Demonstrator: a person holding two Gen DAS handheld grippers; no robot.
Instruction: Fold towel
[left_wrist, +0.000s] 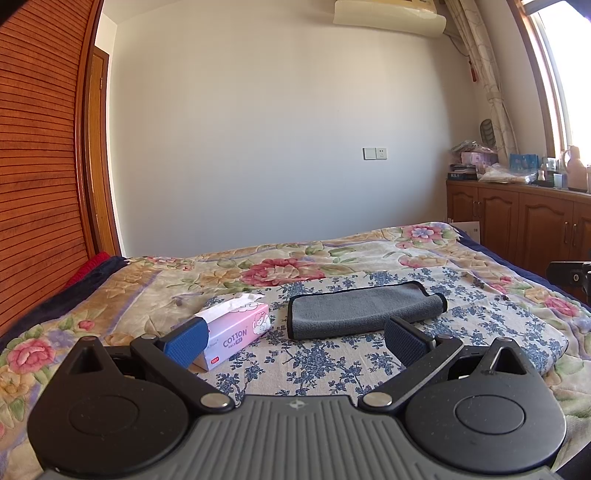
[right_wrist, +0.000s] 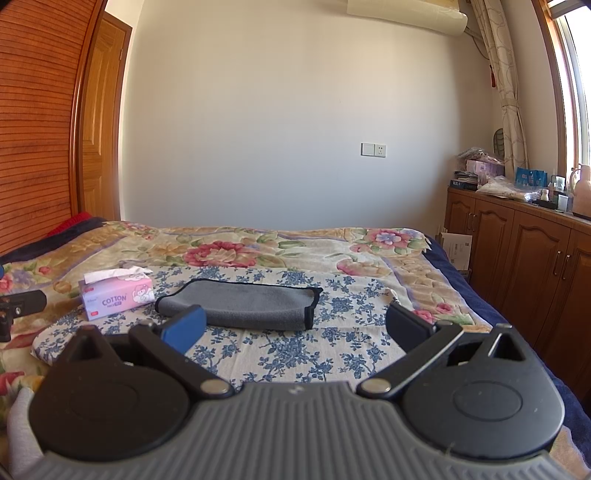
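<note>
A grey towel with dark trim (left_wrist: 364, 308) lies folded into a long strip on the blue-flowered cloth on the bed; it also shows in the right wrist view (right_wrist: 247, 304). My left gripper (left_wrist: 295, 341) is open and empty, held above the cloth a little in front of the towel. My right gripper (right_wrist: 295, 326) is open and empty, also in front of the towel, its left fingertip (right_wrist: 184, 328) overlapping the towel's near left edge in view. Neither gripper touches the towel.
A pink tissue box (left_wrist: 236, 328) stands left of the towel, also in the right wrist view (right_wrist: 116, 297). The bed has a floral blanket (left_wrist: 280, 269). Wooden cabinets (right_wrist: 517, 251) stand along the right; a wooden headboard (left_wrist: 37, 166) is on the left.
</note>
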